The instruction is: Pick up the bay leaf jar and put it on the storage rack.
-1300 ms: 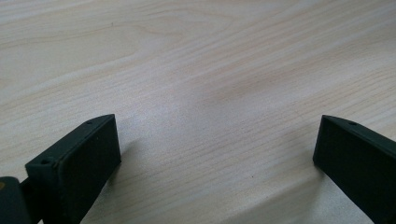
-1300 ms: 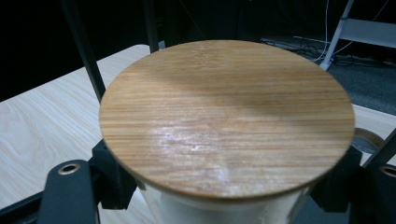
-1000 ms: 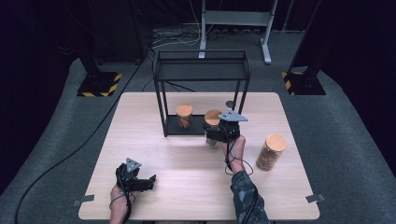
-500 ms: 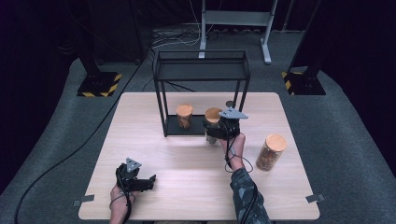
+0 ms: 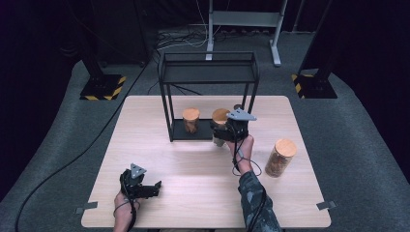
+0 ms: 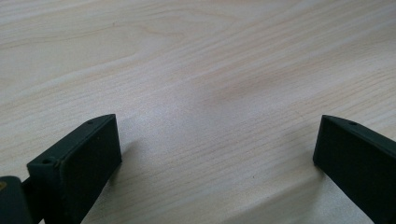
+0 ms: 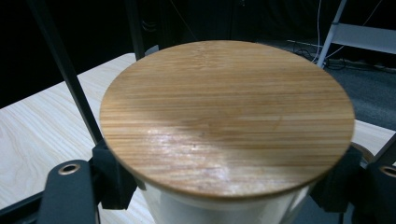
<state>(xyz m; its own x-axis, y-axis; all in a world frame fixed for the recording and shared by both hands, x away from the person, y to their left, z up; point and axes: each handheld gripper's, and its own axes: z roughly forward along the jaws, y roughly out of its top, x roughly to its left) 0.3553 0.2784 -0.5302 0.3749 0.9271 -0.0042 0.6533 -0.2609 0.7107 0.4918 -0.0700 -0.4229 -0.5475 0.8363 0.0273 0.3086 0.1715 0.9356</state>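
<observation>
Right gripper [image 5: 223, 134] clamped on jar [image 5: 220, 121] with wooden lid, at front right corner of black rack [image 5: 208, 82], jar just outside rack's lower shelf. Second jar [image 5: 190, 120] on that shelf, left of held one. Third jar [image 5: 280, 157] well right of rack, on table [image 5: 193, 193]. Left gripper [image 5: 150, 186] well in front of rack.

Left gripper view: jaws spread wide, bare table [image 6: 210, 70] between.

Right gripper view: jaws pinch jar below lid [image 7: 224, 116]; rack post [image 7: 70, 79] at left.

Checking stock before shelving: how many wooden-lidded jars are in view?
3. One jar stands on the black rack's bottom shelf, one is clamped in the right gripper beside it, one stands on the table's right.
</observation>
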